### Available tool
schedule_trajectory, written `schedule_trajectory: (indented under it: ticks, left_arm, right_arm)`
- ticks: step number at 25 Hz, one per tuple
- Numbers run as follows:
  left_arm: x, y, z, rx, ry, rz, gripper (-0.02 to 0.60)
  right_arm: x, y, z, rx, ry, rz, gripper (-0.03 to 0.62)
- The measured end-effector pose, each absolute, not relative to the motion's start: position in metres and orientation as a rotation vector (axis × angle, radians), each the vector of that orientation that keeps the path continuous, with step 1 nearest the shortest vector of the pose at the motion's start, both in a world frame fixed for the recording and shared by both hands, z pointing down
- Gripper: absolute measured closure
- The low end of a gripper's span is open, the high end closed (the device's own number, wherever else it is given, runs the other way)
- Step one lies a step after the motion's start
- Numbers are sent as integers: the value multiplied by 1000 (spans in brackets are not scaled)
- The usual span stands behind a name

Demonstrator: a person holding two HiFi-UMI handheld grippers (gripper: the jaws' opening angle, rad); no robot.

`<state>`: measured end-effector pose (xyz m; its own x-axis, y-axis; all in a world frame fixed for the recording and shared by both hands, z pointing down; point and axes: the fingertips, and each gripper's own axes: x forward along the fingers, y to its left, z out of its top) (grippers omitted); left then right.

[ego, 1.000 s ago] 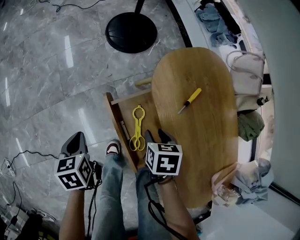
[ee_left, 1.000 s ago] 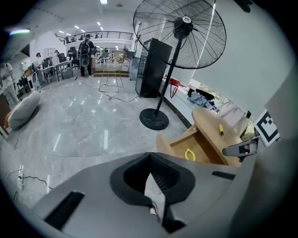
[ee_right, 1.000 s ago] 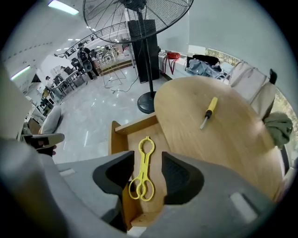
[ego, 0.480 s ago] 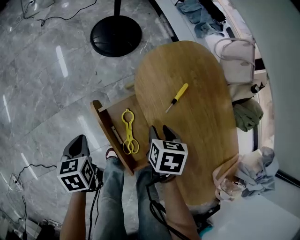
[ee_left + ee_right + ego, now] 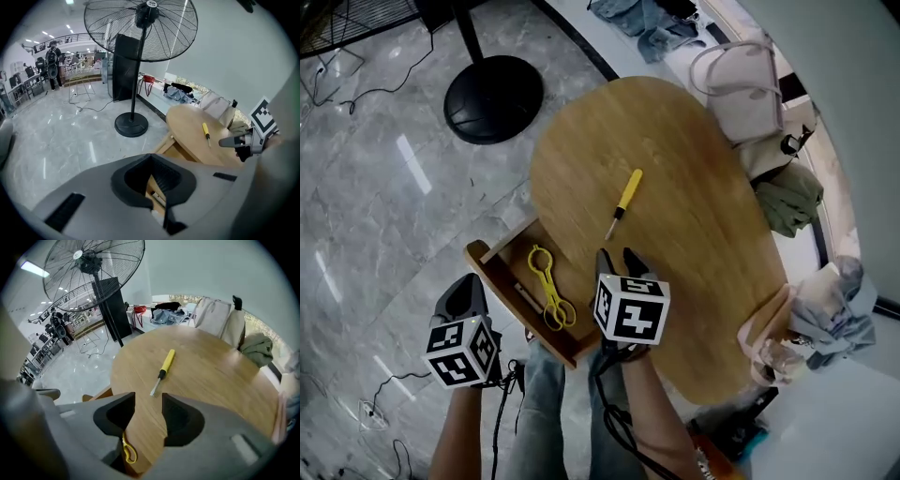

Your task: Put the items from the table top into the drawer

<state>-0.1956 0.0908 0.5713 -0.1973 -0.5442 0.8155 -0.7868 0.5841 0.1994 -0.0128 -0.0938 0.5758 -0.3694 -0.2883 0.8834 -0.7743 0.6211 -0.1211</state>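
A yellow-handled screwdriver (image 5: 624, 201) lies on the oval wooden table top (image 5: 694, 281), also seen in the right gripper view (image 5: 164, 364) and the left gripper view (image 5: 206, 130). The drawer (image 5: 492, 281) stands pulled out under the table's left edge, with yellow scissor-like tongs (image 5: 546, 286) inside. My right gripper (image 5: 617, 257) hovers open over the table's near edge, its empty jaws pointing at the screwdriver a short way ahead. My left gripper (image 5: 459, 292) is shut and empty, held over the floor left of the drawer.
A floor fan's round black base (image 5: 492, 98) stands beyond the drawer. Bags (image 5: 741, 80) and clothes (image 5: 787, 197) lie along the table's far right side. Cables (image 5: 356, 398) trail on the marble floor. The person's legs (image 5: 544, 412) are below the drawer.
The head view has swung, so table and drawer sit lower and further left. My right gripper has come closer to the screwdriver's tip. The left gripper has kept its place.
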Motion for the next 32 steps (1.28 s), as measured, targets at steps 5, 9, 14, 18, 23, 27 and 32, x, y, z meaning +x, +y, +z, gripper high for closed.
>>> schedule_trajectory:
  ticks: [5,9,14,18,23,27,32]
  left_arm:
    - [-207,53,571,1133,-1859,354,586]
    - [-217,29,573,1159,-1866,395,586]
    - [-229,0,576,1162,-1877,416,586]
    - [-234,-18,578,1166,-1880,426,586]
    - [-238,-25,586,1162,-1876,446,586]
    - [-239,-23,594,1144,-1868,456,586]
    - [-237,-25,600,1132,-1865,449,586]
  right_arm:
    - [-12,-120,583,915,-1928,731,424]
    - [-13,-136,591,937,-1919,747,424]
    - [-19,-154,597,955,-1916,783,424]
    - [-27,-170,597,960,-1920,783,424]
    - [-35,-188,607,977,-1915,791,424]
    - [-41,-202,613,1000,-1903,821,424]
    - [-43,-215,620,1015,-1885,820,424]
